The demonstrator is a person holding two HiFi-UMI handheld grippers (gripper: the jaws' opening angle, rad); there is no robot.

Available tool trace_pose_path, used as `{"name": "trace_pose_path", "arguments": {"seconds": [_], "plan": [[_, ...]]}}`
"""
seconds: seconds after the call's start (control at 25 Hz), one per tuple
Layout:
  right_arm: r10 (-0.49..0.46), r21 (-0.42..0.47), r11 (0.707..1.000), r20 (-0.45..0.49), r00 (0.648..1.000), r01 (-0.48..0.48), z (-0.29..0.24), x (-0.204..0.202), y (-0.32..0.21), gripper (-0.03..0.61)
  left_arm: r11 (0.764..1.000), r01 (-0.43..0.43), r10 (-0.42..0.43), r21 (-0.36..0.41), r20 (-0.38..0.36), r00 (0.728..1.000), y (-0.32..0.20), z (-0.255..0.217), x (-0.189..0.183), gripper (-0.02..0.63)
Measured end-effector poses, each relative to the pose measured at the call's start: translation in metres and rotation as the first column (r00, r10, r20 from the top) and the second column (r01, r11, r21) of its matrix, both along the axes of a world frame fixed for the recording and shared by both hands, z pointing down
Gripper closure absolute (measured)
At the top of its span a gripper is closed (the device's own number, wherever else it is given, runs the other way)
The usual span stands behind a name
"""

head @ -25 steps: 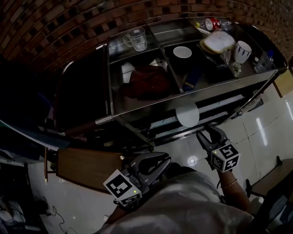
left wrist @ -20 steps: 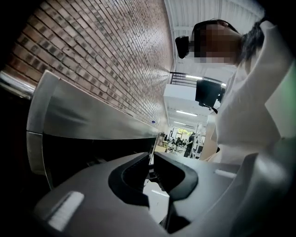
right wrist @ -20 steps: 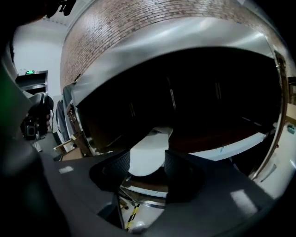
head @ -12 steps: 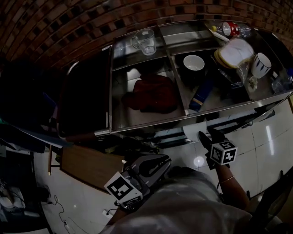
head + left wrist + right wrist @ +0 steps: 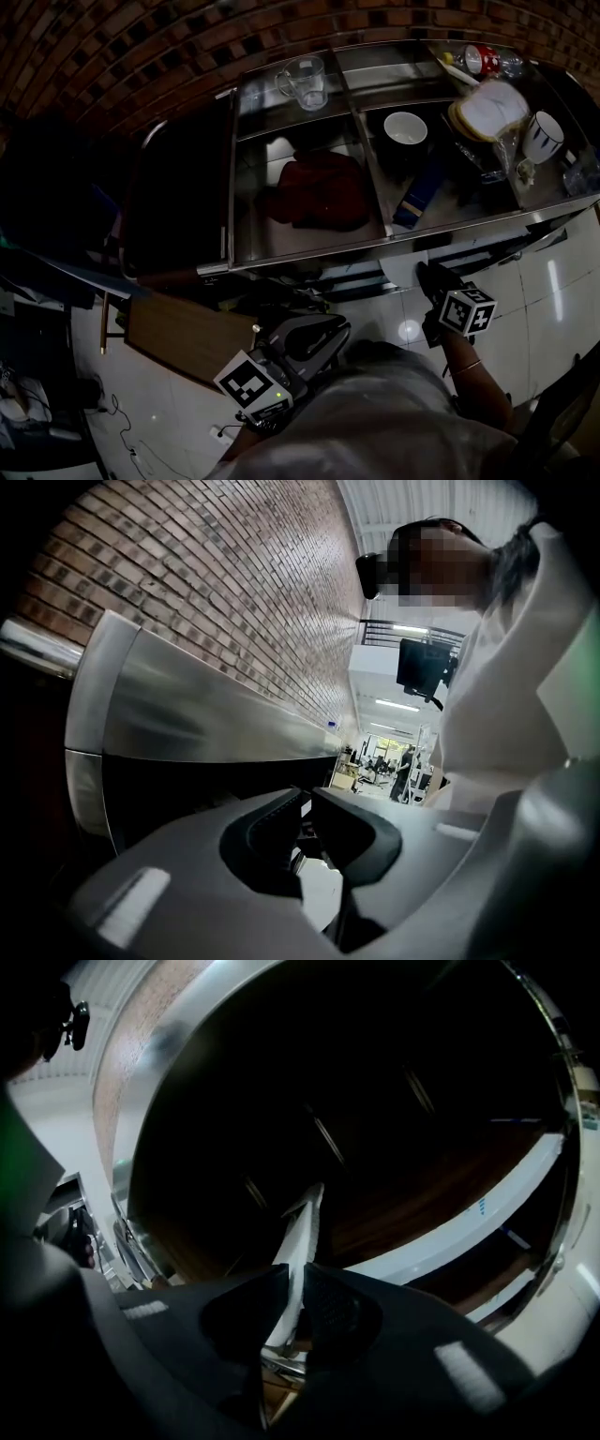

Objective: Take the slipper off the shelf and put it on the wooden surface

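Observation:
The white slipper (image 5: 400,271) hangs just below the steel shelf's (image 5: 309,251) front edge. My right gripper (image 5: 428,277) holds it. In the right gripper view the slipper (image 5: 304,1232) stands edge-on between the jaws, which are closing and press on its sides at the gripper (image 5: 298,1277). The wooden surface (image 5: 178,336) is a brown board at lower left, beside the shelf. My left gripper (image 5: 323,334) hovers low near my body, right of that board. Its jaws in the left gripper view (image 5: 307,799) are shut with nothing between them.
On the shelf lie a dark red cloth (image 5: 319,190), a glass mug (image 5: 305,82), a white bowl (image 5: 405,127), a blue box (image 5: 417,192), a bagged loaf (image 5: 489,105) and a white mug (image 5: 546,136). A brick wall (image 5: 141,56) rises behind. White floor tiles (image 5: 544,281) lie below.
The right gripper's jaws have closed onto the white slipper below the shelf edge. The shelf has slid lower in the head view. The left gripper has stayed where it was.

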State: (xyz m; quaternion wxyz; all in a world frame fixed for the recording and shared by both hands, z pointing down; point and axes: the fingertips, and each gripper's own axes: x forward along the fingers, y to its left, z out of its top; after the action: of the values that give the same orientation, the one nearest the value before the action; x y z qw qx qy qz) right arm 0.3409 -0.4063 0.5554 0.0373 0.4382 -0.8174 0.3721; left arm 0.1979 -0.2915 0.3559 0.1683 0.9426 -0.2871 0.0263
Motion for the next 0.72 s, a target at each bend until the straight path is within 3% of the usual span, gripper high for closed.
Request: {"name": "trace_pose_path", "arguments": {"seconds": [0.24, 0.72], "plan": [[0.015, 0.082, 0.997, -0.034, 0.999, -0.012, -0.031, 0.000, 0.018, 0.546, 1.000, -0.023, 0.024, 0.021, -0.024, 0.999, 0.014, -0.007, 0.000, 0.580], [0.109, 0.116, 0.988, -0.039, 0.993, -0.104, -0.070, -0.011, 0.123, 0.548, 0.991, -0.129, 0.130, 0.031, -0.059, 0.990, 0.097, -0.020, -0.022, 0.580]]}}
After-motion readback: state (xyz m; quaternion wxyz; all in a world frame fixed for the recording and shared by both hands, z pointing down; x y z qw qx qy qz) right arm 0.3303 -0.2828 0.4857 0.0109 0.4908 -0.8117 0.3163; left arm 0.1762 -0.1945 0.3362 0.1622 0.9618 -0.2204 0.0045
